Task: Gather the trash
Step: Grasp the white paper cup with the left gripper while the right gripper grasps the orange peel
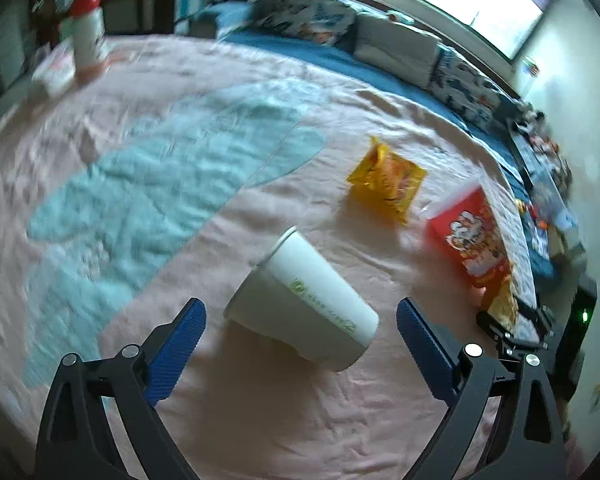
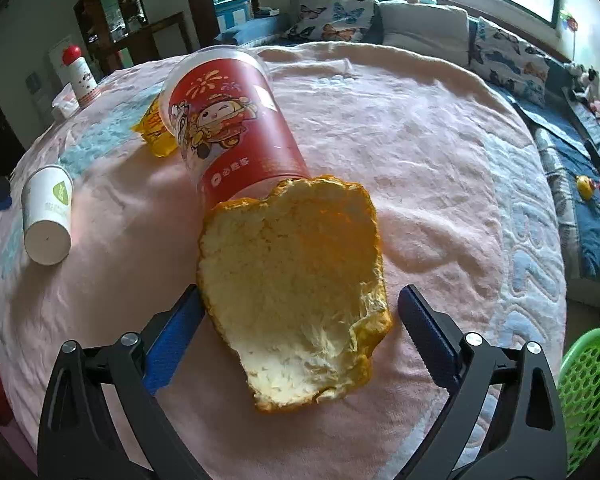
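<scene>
Right gripper: the right gripper (image 2: 300, 320) stood spread wide, gripping nothing, with the orange peel (image 2: 296, 276) lying pith-up between its jaws; its left blue finger (image 2: 172, 344) touched or nearly touched the peel's edge.
Left gripper: the left gripper (image 1: 300, 332) was likewise wide open and empty, the tipped white paper cup (image 1: 304, 300) lying between and just ahead of its fingertips.
Advice: close slowly on the peel's thicker rim, since it looked likely to fold; squeeze the cup across its wall only lightly.
Farther trash: the red cup (image 2: 228, 120) lay on its side touching the peel's far edge, and the yellow wrapper (image 1: 386, 180) beyond it.
Destination: a green basket (image 2: 588, 392) showed at the right edge.
Surface: all trash rested on the pink blanket (image 2: 420, 140).
</scene>
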Motion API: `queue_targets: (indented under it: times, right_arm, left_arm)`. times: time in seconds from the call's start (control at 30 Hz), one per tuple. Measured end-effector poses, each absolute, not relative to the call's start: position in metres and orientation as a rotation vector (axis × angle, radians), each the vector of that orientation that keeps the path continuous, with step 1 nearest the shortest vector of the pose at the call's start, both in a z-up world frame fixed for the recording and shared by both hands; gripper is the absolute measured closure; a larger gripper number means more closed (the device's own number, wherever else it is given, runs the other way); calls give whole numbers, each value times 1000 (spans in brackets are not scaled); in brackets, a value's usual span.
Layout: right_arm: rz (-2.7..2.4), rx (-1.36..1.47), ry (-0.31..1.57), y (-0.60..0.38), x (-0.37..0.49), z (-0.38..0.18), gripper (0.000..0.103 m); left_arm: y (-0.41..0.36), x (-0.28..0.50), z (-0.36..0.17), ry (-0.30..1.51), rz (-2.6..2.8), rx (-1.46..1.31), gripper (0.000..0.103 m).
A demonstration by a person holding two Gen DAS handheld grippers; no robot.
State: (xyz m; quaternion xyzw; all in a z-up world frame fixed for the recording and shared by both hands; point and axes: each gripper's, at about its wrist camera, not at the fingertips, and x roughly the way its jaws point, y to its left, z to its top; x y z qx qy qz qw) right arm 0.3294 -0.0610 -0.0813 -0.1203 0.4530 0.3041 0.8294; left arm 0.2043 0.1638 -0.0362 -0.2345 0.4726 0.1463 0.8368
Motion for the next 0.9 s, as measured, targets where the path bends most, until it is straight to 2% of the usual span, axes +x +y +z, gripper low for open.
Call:
queue_targets:
  times: [0.13, 0.5, 0.7, 0.77, 0.9]
  right_arm:
    - [651, -261, 957, -58, 327, -80, 20]
    - [604, -321, 939, -45, 325, -85, 20]
    - [603, -273, 937, -52, 324, -79, 30]
    - [606, -238, 942, -58, 323, -78, 32]
    - [609, -195, 947, -69, 318, -75, 34]
  left_arm:
    - [175, 204, -52, 1026, 348, -621, 10]
    - [178, 216, -75, 1039, 387, -747, 10]
    - [175, 226, -83, 1050, 408, -769, 10]
    - [172, 230, -85, 1049, 416, -759, 12]
    - [171, 233, -88, 1049, 402, -769, 28]
